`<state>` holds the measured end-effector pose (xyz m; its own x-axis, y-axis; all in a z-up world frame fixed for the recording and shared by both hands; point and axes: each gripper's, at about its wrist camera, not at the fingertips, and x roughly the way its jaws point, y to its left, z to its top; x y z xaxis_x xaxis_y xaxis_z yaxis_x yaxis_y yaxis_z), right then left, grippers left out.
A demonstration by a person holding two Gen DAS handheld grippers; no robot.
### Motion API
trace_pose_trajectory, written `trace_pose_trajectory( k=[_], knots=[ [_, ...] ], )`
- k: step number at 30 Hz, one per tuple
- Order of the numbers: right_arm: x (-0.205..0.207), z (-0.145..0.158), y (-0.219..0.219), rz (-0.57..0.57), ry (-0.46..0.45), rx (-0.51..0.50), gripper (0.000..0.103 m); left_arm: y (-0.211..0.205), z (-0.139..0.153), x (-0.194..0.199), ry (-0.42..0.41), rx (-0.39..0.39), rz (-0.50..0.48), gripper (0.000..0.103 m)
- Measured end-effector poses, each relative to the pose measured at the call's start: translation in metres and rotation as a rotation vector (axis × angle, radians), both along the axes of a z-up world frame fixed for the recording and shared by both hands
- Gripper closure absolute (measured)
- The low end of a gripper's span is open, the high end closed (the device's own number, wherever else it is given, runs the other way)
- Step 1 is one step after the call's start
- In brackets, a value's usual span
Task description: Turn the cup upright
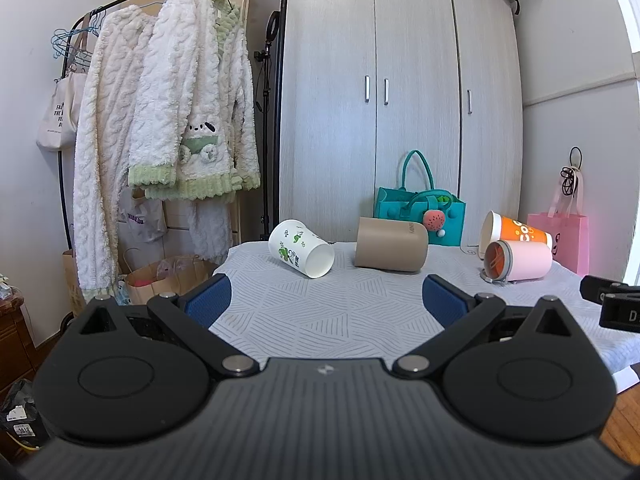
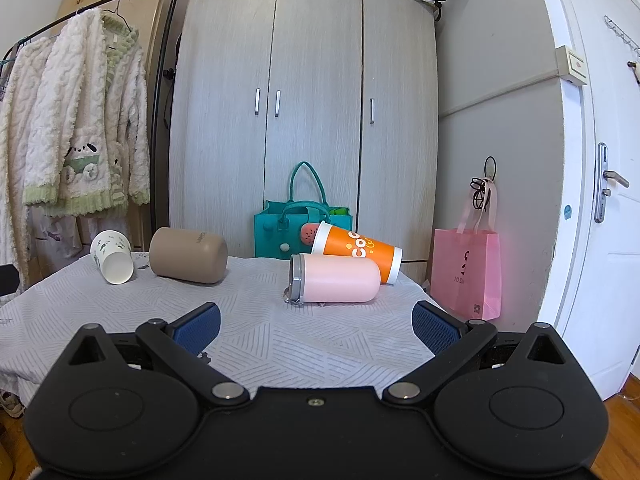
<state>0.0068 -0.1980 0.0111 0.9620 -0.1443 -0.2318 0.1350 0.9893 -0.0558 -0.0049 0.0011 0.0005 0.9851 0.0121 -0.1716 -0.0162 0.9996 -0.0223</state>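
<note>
Both grippers, left (image 1: 326, 300) and right (image 2: 316, 328), hover spread and empty near the table (image 2: 260, 340), presumably staged to right 4 toppled cups beyond.

Both wrist cameras look level across the grey patterned tablecloth (image 1: 320, 312) toward the pale wooden wardrobe (image 2: 304, 100), the left view offset leftward; both show all four fallen cups.

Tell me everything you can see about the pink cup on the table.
The pink cup is a smooth, matte-looking tumbler with a grey rim band and a small loop lying on the cloth at its mouth. It lies on its side on the patterned tablecloth, mouth facing left in the right wrist view. The orange cup lies right behind it, apparently touching. Neither gripper touches it.
</note>
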Motion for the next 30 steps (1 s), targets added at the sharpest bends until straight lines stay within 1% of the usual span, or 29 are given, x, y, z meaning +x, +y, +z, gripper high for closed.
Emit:
trace_pose_trajectory(
  k=[30],
  knots=[
    [0.0002, 0.0, -0.001, -0.002, 0.0, 0.0, 0.0, -0.0011, 0.0024, -0.0015, -0.015, -0.001, 0.002, 0.0]
  ],
)
